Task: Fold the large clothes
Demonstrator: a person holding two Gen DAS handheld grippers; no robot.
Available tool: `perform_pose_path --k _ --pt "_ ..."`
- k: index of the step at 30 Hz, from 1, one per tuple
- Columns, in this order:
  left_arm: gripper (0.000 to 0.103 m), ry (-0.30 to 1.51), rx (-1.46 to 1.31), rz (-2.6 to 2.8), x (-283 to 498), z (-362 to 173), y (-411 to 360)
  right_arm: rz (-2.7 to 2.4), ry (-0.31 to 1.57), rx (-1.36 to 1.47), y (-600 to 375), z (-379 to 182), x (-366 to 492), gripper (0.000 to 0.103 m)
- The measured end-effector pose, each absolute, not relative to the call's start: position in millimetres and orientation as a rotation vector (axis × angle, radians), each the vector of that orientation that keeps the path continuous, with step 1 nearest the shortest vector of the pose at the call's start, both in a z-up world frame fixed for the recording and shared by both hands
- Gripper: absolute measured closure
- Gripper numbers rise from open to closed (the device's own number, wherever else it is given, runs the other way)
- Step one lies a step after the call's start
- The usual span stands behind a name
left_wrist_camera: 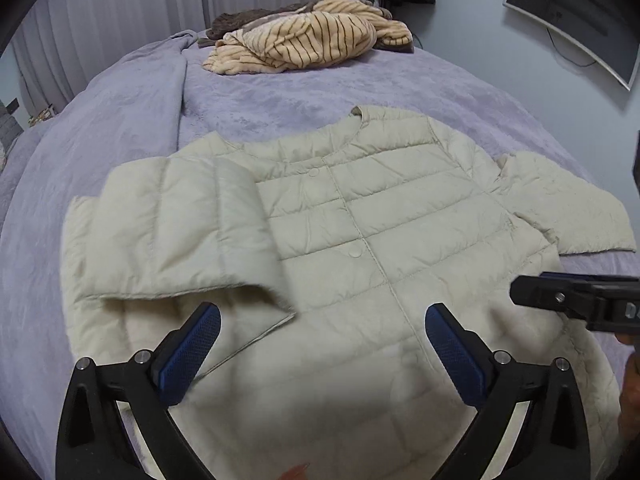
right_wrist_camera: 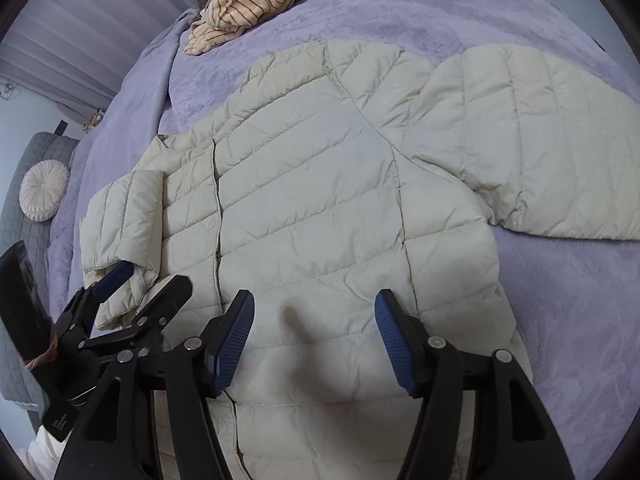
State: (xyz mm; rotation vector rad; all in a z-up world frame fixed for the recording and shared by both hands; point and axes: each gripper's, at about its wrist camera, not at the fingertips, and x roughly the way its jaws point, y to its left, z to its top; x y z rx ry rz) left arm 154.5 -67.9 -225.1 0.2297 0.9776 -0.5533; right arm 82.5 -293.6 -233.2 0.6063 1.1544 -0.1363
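A cream quilted jacket (left_wrist_camera: 360, 216) lies front up and buttoned on the lavender bed cover (left_wrist_camera: 280, 96). One sleeve (left_wrist_camera: 180, 224) is folded across its chest; the other sleeve (right_wrist_camera: 532, 136) lies spread out to the side. My left gripper (left_wrist_camera: 322, 324) hangs open over the lower front, just below the folded sleeve's cuff, with nothing pressed between its blue pads (left_wrist_camera: 192, 344). In the right wrist view the left gripper (right_wrist_camera: 144, 280) shows at the left by that cuff. My right gripper (right_wrist_camera: 314, 324) stands open above the jacket's hem area, holding nothing; its tip (left_wrist_camera: 560, 300) enters the left wrist view from the right.
A crumpled beige striped garment (left_wrist_camera: 304, 36) and a brown one (left_wrist_camera: 244, 20) lie at the far end of the bed. A round cushion (right_wrist_camera: 44, 190) rests on a grey quilted pad (right_wrist_camera: 20, 240). Curtains (left_wrist_camera: 120, 8) and a wall screen (left_wrist_camera: 580, 20) lie beyond.
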Motion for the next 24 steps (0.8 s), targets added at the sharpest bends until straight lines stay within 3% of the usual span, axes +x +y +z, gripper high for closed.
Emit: perform_pose_path --k 5,7,9,15,16,17,18,19,24 --pt "0.0 0.946 0.163 -0.406 144.2 -205.1 5.7 -0.067 1.121 0.404 -253.0 -199.4 102.6 0.034" --pt "0.0 0.986 0.127 -0.282 152.0 -216.3 38.4 0.014 1.093 0.301 -218.2 -184.2 117.2 0.021" --pt "0.0 1.057 0.097 -0.163 165.0 -236.7 64.1 0.089 1.07 0.156 -172.4 -177.6 134.1 0.02" --pt "0.0 1.118 0.114 0.034 195.6 -282.8 84.5 0.043 1.015 -0.367 -56.9 -218.5 186.0 0.02" --pt "0.0 1.119 0.119 0.052 199.8 -286.3 84.5 0.0 1.002 -0.426 -50.0 -226.8 193.4 0.025" --pt "0.0 1.119 0.115 0.063 203.4 -288.8 85.5 -0.041 0.981 -0.457 -48.2 -230.2 198.1 0.036" --pt "0.0 1.12 0.106 0.064 206.3 -290.7 87.6 -0.073 0.964 -0.449 -51.5 -229.9 201.4 0.078" --pt "0.0 1.12 0.099 0.067 208.0 -292.2 89.7 -0.102 0.968 -0.402 -59.9 -226.6 203.6 0.096" --pt "0.0 1.13 0.097 0.05 211.8 -300.0 97.2 -0.175 0.982 0.256 -167.5 -213.2 183.5 0.096"
